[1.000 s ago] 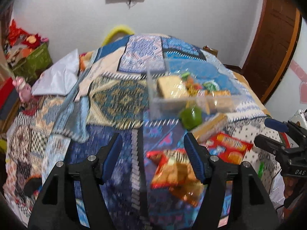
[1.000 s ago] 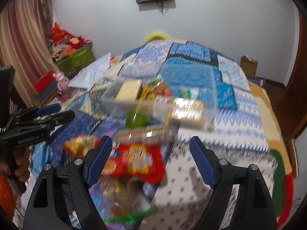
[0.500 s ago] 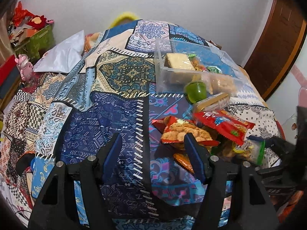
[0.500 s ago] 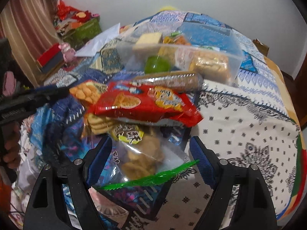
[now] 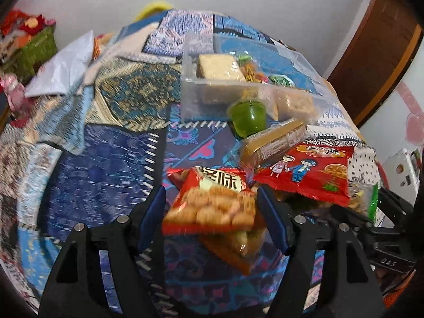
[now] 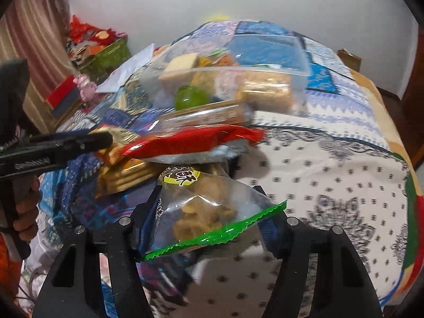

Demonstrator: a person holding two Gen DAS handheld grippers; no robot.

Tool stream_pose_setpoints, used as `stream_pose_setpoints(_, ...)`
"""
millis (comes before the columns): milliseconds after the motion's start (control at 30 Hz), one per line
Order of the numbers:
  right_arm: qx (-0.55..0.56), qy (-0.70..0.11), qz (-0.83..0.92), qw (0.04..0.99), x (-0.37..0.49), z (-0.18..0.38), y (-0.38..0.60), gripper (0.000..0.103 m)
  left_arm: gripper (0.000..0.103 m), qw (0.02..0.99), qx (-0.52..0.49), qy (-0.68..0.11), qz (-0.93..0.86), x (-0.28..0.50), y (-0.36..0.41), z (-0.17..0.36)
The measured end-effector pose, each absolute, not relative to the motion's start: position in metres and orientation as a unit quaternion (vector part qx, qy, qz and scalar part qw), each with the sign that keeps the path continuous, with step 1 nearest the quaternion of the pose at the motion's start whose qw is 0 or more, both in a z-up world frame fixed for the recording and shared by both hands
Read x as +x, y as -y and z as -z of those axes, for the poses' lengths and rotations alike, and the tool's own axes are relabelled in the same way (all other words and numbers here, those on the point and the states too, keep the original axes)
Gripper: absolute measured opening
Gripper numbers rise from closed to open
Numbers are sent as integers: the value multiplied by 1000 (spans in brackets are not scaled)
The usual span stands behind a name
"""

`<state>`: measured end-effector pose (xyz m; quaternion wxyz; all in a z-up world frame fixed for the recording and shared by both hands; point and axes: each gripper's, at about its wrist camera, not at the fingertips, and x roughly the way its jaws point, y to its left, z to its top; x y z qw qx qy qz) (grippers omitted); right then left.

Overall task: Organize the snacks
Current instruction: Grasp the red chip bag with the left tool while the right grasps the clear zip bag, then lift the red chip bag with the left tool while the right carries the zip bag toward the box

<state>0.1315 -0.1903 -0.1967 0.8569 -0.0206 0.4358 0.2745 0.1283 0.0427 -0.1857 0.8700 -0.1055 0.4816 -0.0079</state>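
Right wrist alone shows hand [image 6: 25, 212]; left, wafer pack [image 5: 218, 67].

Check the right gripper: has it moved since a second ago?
Yes. The right gripper has come down and forward toward the snack pile: the clear box now sits higher in its view, and the green-edged clear bag lies between its closing jaws.

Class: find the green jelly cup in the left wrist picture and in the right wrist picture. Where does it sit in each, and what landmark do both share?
Left wrist: green jelly cup, right of centre, against the near wall of the clear plastic box.
Right wrist: green jelly cup, left of centre in the upper half, behind the long biscuit pack.
Shared landmark: the clear plastic box.
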Motion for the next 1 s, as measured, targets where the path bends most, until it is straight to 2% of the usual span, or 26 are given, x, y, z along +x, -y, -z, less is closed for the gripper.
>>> stream_pose_setpoints(200, 4, -434, -242, 868, 137, 194, 220, 61, 71, 867, -126, -483, 8, 135, -46, 203)
stream_pose_setpoints(267, 6, -432, -231, 872, 139, 192, 228, 61, 66, 864, -135, -485, 14, 134, -47, 209)
stream_pose_setpoints(300, 8, -430, -225, 874, 140, 190, 232, 61, 60, 862, -140, -487, 20, 133, -46, 211)
stream_pose_setpoints(367, 10, -426, -218, 878, 142, 186, 238, 61, 57, 863, -150, -482, 23, 129, -48, 213)
stream_pose_setpoints(567, 15, -410, -209, 888, 145, 173, 245, 60, 42, 875, -134, -465, 10, 118, -49, 204)
stream_pose_setpoints(900, 31, -373, -213, 903, 154, 144, 240, 60, 40, 899, -110, -423, -15, 107, -56, 170)
stream_pose_setpoints(1000, 43, -357, -220, 907, 159, 132, 238, 55, 40, 907, -111, -405, -16, 110, -60, 156)
